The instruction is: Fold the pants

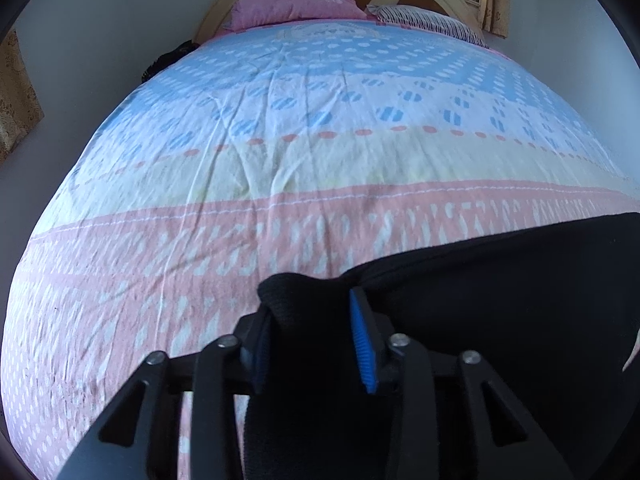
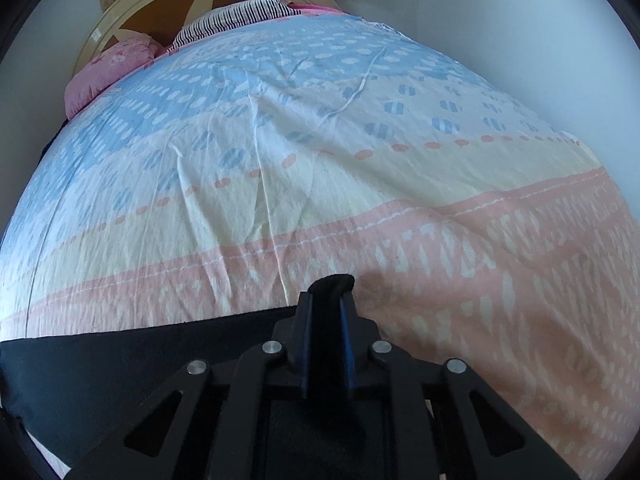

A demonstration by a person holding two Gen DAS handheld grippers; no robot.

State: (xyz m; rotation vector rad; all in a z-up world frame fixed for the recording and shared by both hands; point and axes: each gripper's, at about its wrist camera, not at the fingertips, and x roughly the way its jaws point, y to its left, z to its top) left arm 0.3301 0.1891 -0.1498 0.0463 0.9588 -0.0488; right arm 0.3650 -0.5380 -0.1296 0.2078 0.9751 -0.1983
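Black pants (image 1: 520, 280) lie along the near edge of the bed. In the left wrist view a bunched end of the pants fills the gap between the blue pads of my left gripper (image 1: 310, 312), which is shut on it. The rest of the cloth stretches away to the right. In the right wrist view the black pants (image 2: 120, 360) run off to the left, and my right gripper (image 2: 328, 300) is shut on a fold of them that pokes up past its fingertips.
The bed (image 1: 280, 120) carries a wrinkled sheet with blue, cream and pink bands. At the head lie a pink pillow (image 1: 296, 4) and a striped pillow (image 1: 428, 20) against a curved headboard (image 2: 160, 0). Walls close in on both sides.
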